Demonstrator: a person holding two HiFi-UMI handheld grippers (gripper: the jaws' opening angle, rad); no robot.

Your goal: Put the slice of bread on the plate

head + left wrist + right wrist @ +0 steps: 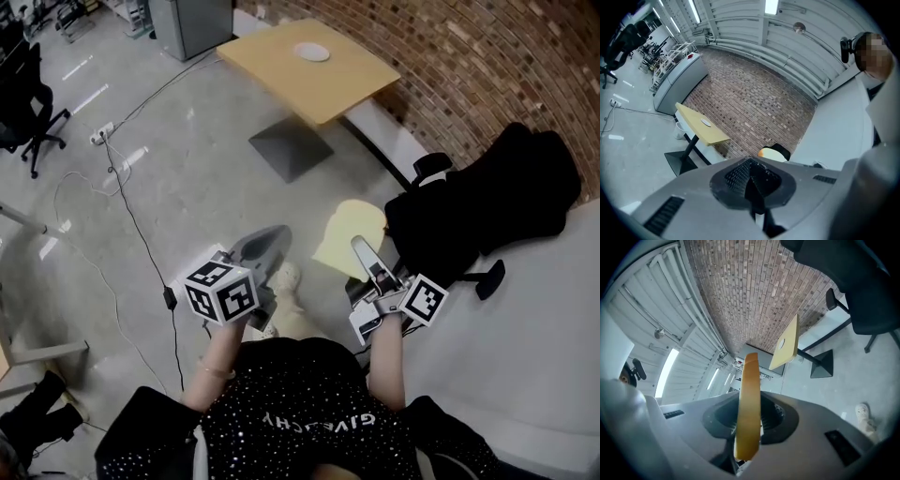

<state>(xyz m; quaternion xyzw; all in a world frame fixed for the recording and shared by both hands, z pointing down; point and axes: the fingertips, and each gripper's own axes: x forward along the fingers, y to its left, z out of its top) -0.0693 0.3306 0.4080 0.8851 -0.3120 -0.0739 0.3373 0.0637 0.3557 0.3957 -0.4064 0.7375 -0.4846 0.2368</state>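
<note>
Right gripper (364, 251) jaws pinch the bread (749, 408) — left gripper (753, 183) jaws pressed together, empty — so best carry it level, squeezing lightly, to the plate (311, 52).

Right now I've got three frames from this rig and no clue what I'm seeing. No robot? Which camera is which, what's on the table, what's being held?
There is no robot arm here. A person stands holding a hand-held gripper in each hand, and the cubes with square markers are parts of those grippers. The head view comes from a camera on the person's head, looking steeply down. The other two views each come from a camera riding on one gripper, looking along its jaws.

The right gripper has its jaws closed on a slice of bread, which its own view shows edge-on. The left gripper has its jaws together with nothing between them.

Ahead, beside the brick wall, stands a table with a white plate on it. A black office chair sits to the person's right.
</note>
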